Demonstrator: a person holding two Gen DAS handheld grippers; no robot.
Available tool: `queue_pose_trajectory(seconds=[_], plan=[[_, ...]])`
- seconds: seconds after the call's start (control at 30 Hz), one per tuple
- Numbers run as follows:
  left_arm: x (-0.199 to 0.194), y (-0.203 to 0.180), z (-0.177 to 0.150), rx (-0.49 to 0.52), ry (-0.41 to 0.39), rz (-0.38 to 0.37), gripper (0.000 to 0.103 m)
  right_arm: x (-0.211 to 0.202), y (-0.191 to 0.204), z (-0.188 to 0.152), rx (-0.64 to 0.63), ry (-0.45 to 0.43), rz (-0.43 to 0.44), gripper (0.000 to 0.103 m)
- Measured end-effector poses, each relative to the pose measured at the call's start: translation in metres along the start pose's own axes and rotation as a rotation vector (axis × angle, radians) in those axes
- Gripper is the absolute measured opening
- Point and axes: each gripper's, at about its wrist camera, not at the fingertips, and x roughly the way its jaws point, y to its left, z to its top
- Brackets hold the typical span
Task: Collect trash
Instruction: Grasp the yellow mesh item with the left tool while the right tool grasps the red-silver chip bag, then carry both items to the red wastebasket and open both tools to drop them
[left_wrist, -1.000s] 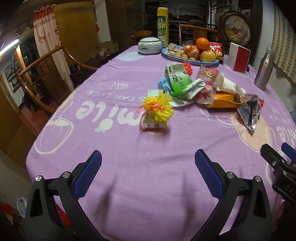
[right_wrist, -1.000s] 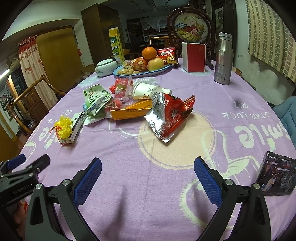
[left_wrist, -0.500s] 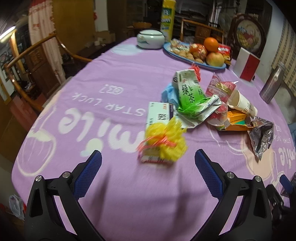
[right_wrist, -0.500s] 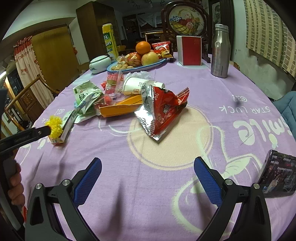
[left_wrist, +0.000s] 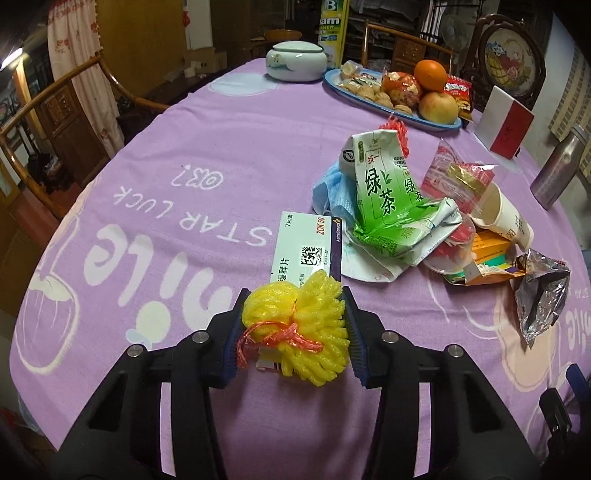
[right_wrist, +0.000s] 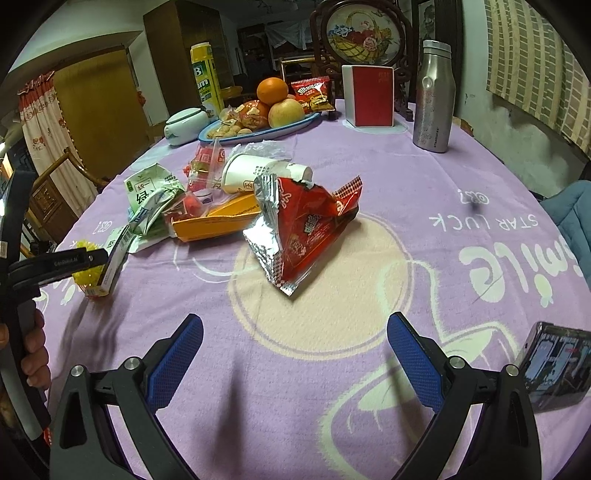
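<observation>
The left gripper (left_wrist: 293, 325) points steeply down at the near edge of the table (left_wrist: 177, 173), its jaws just drawn in and now pressing both sides of a yellow foam fruit net (left_wrist: 299, 325) tied with orange string, which sits on the near end of a white medicine box (left_wrist: 306, 251). Just beyond lie a crushed green tea carton (left_wrist: 384, 199), a blue face mask (left_wrist: 325, 188), a paper cup (left_wrist: 506, 218) and an orange box (left_wrist: 487, 258). The right gripper (right_wrist: 293, 360) hangs tilted down over bare purple cloth, jaws spread wide and empty. Ahead of it rests a red foil snack bag (right_wrist: 306, 229); a phone (right_wrist: 557, 365) lies beside its right finger.
</observation>
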Motion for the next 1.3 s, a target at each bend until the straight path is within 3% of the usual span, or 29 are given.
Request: queue_pose_trajectory(seconds=[0.23,0.37,0.57,0.63,0.87,1.0,1.07,1.13,1.3], plan=[[-0.036,0.007,-0.004,0.011,-0.107,-0.044,0.041,0.003,-0.01,0.01,0.015,0.027,0.001,0.098],[-0.064,0.026,-0.012,-0.015,-0.161,-0.083,0.041,0.0,-0.015,0.016,0.014,-0.001,-0.015,0.098],[-0.078,0.058,-0.03,-0.063,-0.18,-0.059,0.041,0.018,0.006,0.033,-0.119,-0.008,-0.115,0.097],[-0.078,0.068,-0.035,-0.082,-0.172,-0.051,0.041,0.025,0.01,0.04,-0.121,-0.016,-0.153,0.088],[-0.073,0.09,-0.052,-0.118,-0.132,-0.035,0.041,0.045,0.015,0.052,-0.093,-0.009,-0.164,0.064],[-0.077,0.09,-0.056,-0.12,-0.135,-0.05,0.041,0.053,0.022,0.055,-0.116,-0.026,-0.238,0.049],[-0.079,0.089,-0.057,-0.12,-0.139,-0.056,0.041,0.055,0.024,0.054,-0.125,-0.035,-0.272,0.036],[-0.081,0.089,-0.058,-0.115,-0.146,-0.053,0.041,0.057,0.024,0.053,-0.129,-0.027,-0.268,0.008],[-0.089,0.096,-0.062,-0.126,-0.159,-0.048,0.041,0.037,0.011,0.048,-0.082,-0.058,-0.225,0.008]])
